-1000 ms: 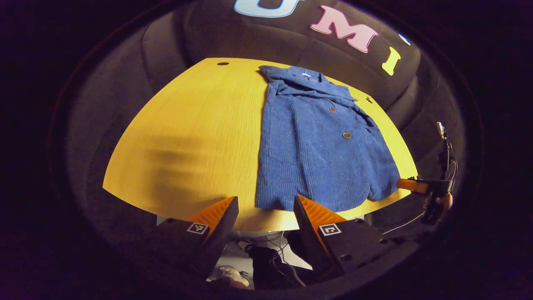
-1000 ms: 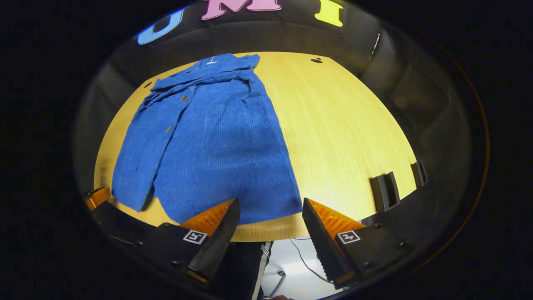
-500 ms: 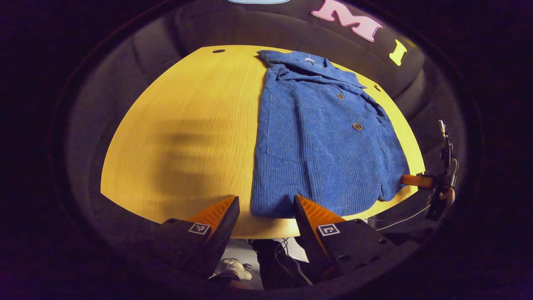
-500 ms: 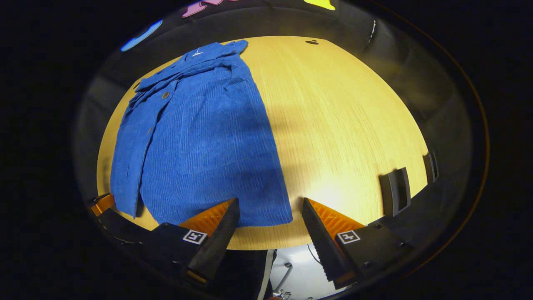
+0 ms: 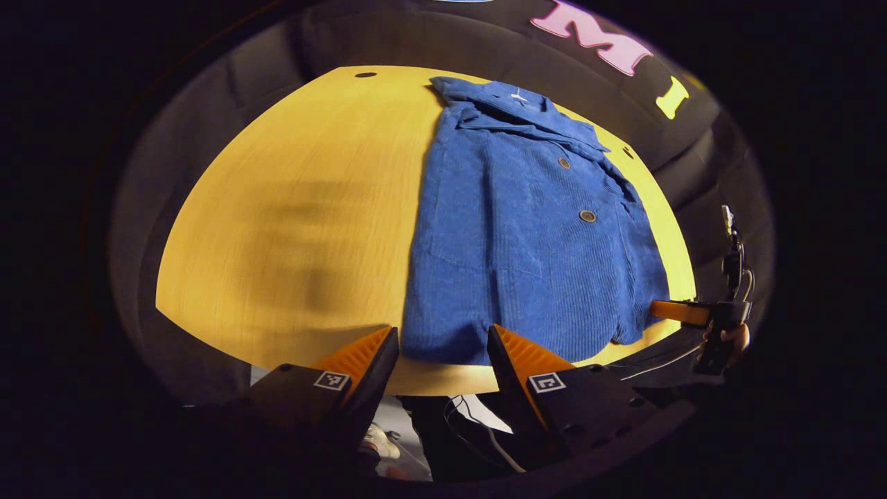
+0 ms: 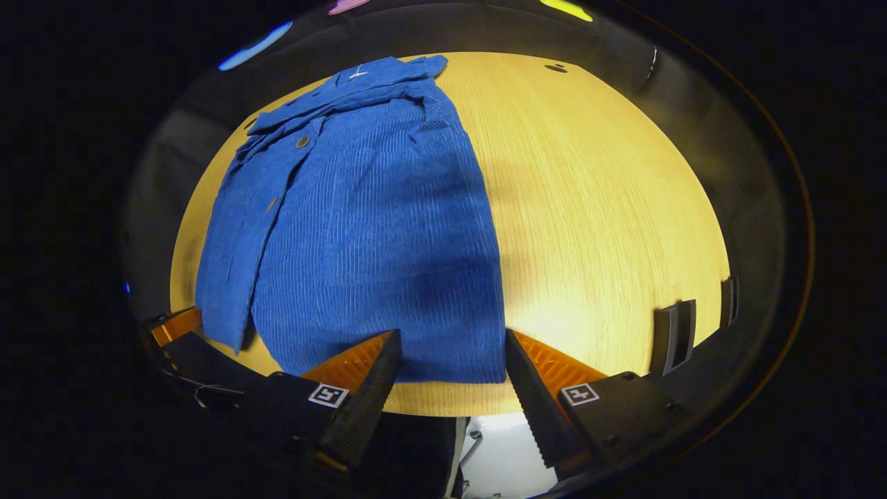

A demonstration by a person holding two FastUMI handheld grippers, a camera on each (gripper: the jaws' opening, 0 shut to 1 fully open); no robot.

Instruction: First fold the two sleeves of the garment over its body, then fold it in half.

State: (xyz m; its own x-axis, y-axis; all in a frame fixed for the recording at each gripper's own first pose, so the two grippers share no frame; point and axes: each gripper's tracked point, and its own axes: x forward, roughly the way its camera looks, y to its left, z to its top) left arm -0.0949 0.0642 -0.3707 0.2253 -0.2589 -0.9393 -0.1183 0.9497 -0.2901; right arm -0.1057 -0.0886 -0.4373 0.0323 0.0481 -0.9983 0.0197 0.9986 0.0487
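A yellow wooden table stands before black cloth walls.

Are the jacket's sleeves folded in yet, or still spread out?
Folded in. The jacket lies flat as a narrow rectangle on the table, no sleeve sticking out either side. It is not yet folded in half.

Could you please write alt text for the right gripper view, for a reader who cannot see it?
A blue corduroy jacket lies flat on a yellow wooden table, collar at the far side, sleeves already folded in. The right gripper hangs open over the table's near edge at the jacket's hem corner.
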